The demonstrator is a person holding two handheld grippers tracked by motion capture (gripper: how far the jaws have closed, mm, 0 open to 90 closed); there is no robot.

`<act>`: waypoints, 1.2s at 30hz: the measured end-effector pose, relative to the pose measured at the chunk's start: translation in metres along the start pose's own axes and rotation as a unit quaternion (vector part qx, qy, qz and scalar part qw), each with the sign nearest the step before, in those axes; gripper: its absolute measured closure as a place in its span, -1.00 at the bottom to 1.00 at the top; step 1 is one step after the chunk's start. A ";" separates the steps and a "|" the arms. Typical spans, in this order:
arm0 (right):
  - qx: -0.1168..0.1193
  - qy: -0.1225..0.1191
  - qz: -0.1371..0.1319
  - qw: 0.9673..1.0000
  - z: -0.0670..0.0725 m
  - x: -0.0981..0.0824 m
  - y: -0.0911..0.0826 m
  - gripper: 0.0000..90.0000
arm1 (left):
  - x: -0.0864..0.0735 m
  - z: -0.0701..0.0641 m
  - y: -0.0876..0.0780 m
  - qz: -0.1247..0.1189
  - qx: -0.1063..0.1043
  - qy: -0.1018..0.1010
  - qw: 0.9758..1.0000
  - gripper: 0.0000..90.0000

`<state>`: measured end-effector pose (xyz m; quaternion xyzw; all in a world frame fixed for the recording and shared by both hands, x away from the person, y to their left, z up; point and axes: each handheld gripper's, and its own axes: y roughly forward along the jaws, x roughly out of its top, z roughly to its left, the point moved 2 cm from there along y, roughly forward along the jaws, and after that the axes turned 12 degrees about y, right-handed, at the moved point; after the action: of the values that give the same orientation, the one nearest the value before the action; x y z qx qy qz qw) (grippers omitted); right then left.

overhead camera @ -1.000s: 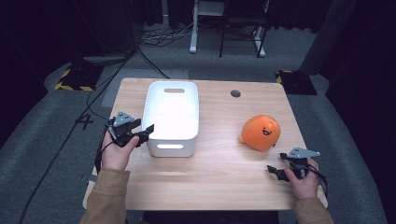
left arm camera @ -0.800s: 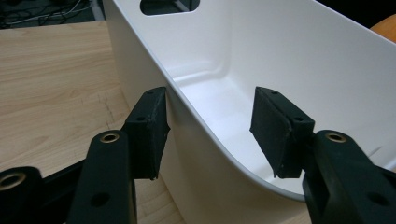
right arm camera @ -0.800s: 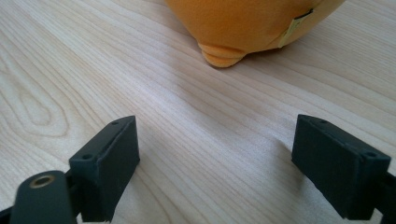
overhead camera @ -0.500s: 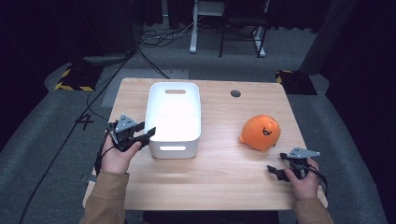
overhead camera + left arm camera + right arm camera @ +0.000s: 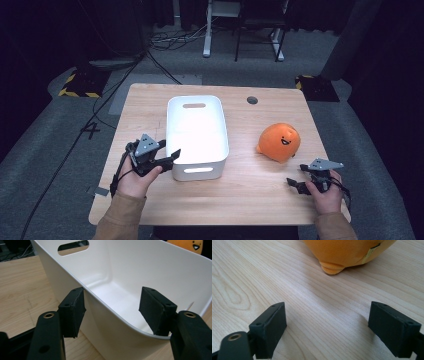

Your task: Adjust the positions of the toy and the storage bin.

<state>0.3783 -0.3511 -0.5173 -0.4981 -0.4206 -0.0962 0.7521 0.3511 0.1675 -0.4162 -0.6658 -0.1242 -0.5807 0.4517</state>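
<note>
Item one on my table: a white plastic bin point(image 5: 197, 135), rectangular with rounded corners, a slot handle cut in each short wall, standing upright at the middle of the light wooden table point(image 5: 150, 215); I read no brand, label or lettering on it. My left gripper point(image 5: 167, 159) sits at the bin's near left corner; in the left gripper view the rim point(image 5: 117, 315) runs between the two black jaws, one pad outside the wall and right beside it, the other inside and standing apart from it. Those jaws have just been opening, so I count this gripper as released, straddling the rim without pinching it. Item two: an orange plush toy point(image 5: 279, 142) with a small printed smiling face, lying right of the bin and well apart from it; a pale tag point(image 5: 369, 253) shows at its seam, too small for me to read. My right gripper point(image 5: 298, 184) rests low near the table's near right corner, jaws spread wide with bare wood between them, the plush just ahead. A dark round grommet point(image 5: 252, 100) sits near the far edge. Open board lies in front of the bin and between bin and plush.
</note>
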 end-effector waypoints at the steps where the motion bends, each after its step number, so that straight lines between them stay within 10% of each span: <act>1: 0.000 -0.001 0.000 1.000 0.000 0.000 0.000 -0.67 | -0.001 -0.003 0.000 -0.003 -0.004 -0.001 1.000 -0.19; 36: 0.000 -0.001 0.000 1.000 0.000 0.000 0.000 -0.67 | 0.008 -0.090 -0.004 0.006 -0.084 0.050 0.995 -0.39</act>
<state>0.3785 -0.3513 -0.5174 -0.4982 -0.4218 -0.0955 0.7515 0.2915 0.1001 -0.4150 -0.6725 -0.0483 -0.6190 0.4028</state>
